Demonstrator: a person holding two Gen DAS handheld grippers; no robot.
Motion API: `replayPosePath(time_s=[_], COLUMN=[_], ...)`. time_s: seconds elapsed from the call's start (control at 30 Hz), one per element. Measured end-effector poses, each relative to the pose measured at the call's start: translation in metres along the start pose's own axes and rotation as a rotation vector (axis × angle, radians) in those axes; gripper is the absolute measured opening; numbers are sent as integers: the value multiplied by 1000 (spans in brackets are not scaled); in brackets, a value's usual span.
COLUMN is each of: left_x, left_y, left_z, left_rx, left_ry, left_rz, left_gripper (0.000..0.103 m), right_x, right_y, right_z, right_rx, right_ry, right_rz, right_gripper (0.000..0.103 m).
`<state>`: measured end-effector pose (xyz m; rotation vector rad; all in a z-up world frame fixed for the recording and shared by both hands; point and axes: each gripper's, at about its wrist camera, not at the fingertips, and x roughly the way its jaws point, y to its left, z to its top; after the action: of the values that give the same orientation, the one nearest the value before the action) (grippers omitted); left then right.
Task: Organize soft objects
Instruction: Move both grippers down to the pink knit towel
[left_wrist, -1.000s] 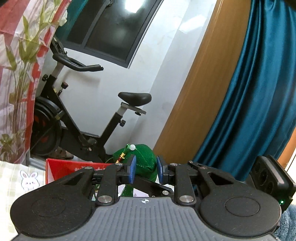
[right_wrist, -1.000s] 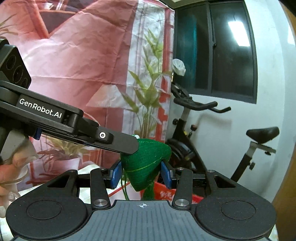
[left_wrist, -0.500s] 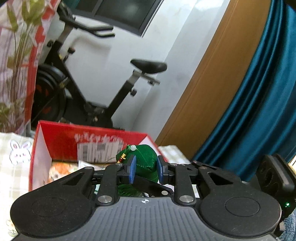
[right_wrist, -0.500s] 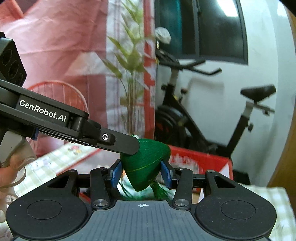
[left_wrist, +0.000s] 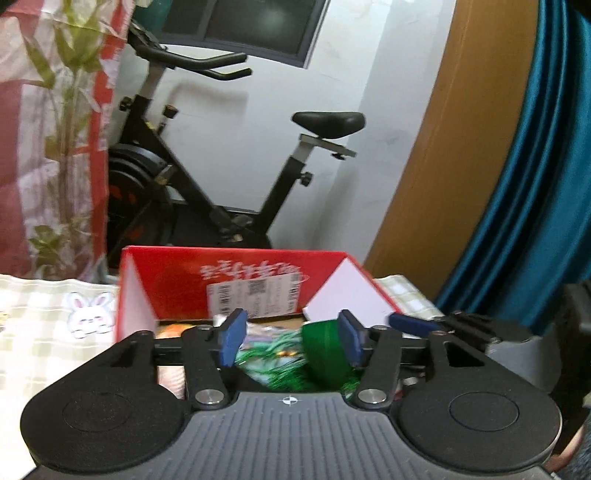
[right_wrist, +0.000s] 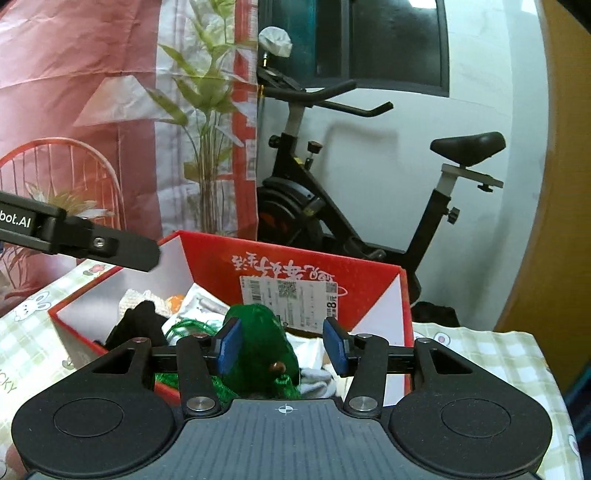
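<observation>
Left hand-held gripper (left_wrist: 290, 341): positioned over the near side of the red cardboard box (left_wrist: 177, 280), jaws opening, blue pads standing well apart; the green plush toy (left_wrist: 325, 354) lies against the inner face of the right pad only, the left pad clear of it, so nothing is clamped. Right hand-held gripper (right_wrist: 282, 345): also over the box (right_wrist: 369, 295), jaws opening, medium gap; the green plush toy (right_wrist: 258, 343) sits beside the left pad with open space to the right pad, not pinched. Toy: dark green, soft, with a green tassel (right_wrist: 188, 326) of loose threads and a small brown bead (right_wrist: 277, 366); it rests inside the box on top of the other contents. Other box contents: a black soft item (right_wrist: 142, 325), white packets (right_wrist: 201, 306), an orange-and-cream piece (right_wrist: 173, 301); details too jumbled to tell further. Box inner wall bears a white shipping label (right_wrist: 288, 293) and white lettering. Box stands on a tabletop covered with a pale checked cloth (right_wrist: 491, 354) printed with rabbits (left_wrist: 90, 314). Background: black exercise bike (right_wrist: 369, 206), red and white curtain with leaf print (right_wrist: 110, 92), teal curtain (left_wrist: 535, 184), dark window (right_wrist: 388, 40).
</observation>
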<state>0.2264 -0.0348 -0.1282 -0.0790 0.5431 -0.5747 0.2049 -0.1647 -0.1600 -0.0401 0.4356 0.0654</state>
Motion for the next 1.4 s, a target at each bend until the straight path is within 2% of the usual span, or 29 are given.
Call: replayPosePath(time_s=[0.07,0.17,0.27,0.53,0.87,1.07,1.4], left_x=[-10,-27,-46,-78,-77,-79,-81], left_y=[2,2,4,8,20,25,26], left_z=[-3,-11,-25,-82,-150,-173,-185], left_rx=[14,34,38,-14,-146,-184,-175], left_ry=[1,4,13,81,191,229,217], left_rz=[27,68,99,155,234,257,266], left_gripper=[69,76,78,78,78,77,75], right_x=[-10,-28,-46,-73,-68,-61,-59], right_y=[2,4,8,22,38,42,44], right_z=[-5,-11,-21,-74,-143,-155,-157], right_rx=[2,26,50,136,231,197,168], right_ry=[-1,-14,-13,57,175,192,186], right_rz=[2,9,6,-11,-44,-56,-53], right_gripper=[47,55,59,60,60,60,63])
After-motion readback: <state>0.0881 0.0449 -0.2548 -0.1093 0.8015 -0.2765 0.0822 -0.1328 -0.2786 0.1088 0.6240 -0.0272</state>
